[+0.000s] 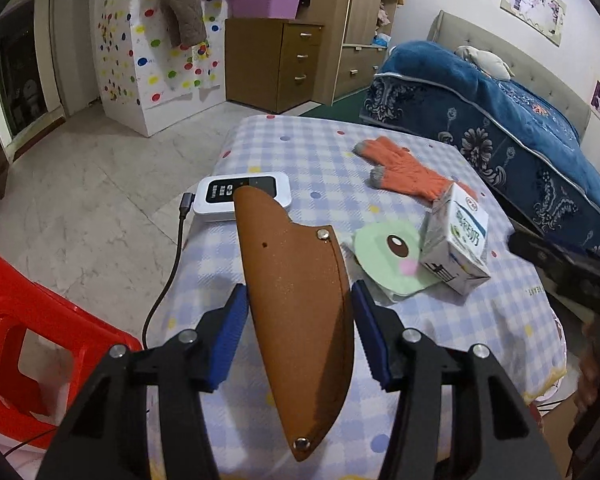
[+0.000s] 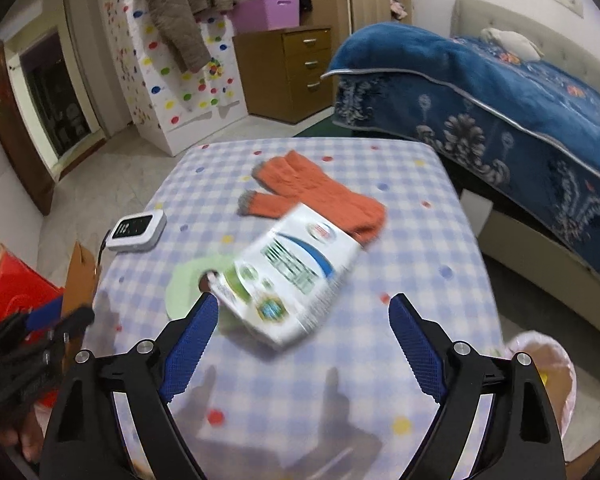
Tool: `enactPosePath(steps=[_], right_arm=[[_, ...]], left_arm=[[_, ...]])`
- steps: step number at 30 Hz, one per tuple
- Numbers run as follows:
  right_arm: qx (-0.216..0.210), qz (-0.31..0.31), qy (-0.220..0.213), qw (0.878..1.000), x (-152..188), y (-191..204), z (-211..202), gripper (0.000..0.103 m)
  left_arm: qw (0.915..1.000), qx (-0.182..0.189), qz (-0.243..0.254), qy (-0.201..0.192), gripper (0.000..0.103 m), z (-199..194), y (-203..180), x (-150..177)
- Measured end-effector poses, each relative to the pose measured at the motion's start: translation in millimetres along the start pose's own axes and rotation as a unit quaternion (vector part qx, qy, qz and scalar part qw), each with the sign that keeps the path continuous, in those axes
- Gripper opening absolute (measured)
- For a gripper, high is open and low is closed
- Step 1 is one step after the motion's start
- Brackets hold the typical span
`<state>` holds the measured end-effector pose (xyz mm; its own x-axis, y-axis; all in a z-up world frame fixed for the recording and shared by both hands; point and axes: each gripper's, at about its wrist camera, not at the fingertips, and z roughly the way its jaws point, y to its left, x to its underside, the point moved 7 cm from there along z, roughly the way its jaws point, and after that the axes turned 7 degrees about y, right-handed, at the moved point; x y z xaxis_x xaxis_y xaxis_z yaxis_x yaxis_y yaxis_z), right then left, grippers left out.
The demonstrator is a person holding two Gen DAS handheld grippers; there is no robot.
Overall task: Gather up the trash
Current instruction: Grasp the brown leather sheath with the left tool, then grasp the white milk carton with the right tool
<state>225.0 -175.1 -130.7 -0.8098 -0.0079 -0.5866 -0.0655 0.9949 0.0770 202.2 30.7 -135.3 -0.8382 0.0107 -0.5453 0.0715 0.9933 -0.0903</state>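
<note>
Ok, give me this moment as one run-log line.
left gripper: shut on brown sheath | right gripper: open, nothing held | milk carton: on table, atop green paper

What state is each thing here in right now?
Left tongs: closed on the brown sheath.
Right tongs: open, holding nothing.
Milk carton: tipped, resting on the green card.
Orange glove: lying flat.
White device: cable plugged in.

Left gripper (image 1: 300, 316) clamps a brown leather sheath (image 1: 300, 300) above the checked tablecloth (image 1: 300, 152). Beyond lie a white device (image 1: 220, 200) with cable, an orange glove (image 1: 404, 168), a green round card (image 1: 384, 256) and a tilted milk carton (image 1: 456, 240).
</note>
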Motion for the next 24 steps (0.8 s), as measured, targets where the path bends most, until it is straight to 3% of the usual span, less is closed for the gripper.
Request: enactPosePath(steps=[8,17,22,24], right_arm=[[0.049,-0.028,0.042,0.998,-9.9,24.5,46.0,0.086],[0.083,-0.007,0.059,0.995,25.2,-20.9,24.0,0.086],[0.021,0.005,0.035,0.999,18.6,-24.5,15.5,0.086],[0.019,0.001,0.030,0.999,10.0,-22.4,21.5,0.088]], left_arm=[[0.9996,0.013,0.000,0.024,0.052,18.6,2.2,9.1],[0.9987,0.035,0.007,0.036,0.052,26.4,-5.4,17.4],[0.9985,0.038,0.009,0.039,0.052,27.2,-9.8,18.2],[0.9987,0.034,0.010,0.038,0.052,26.0,-10.8,17.5]])
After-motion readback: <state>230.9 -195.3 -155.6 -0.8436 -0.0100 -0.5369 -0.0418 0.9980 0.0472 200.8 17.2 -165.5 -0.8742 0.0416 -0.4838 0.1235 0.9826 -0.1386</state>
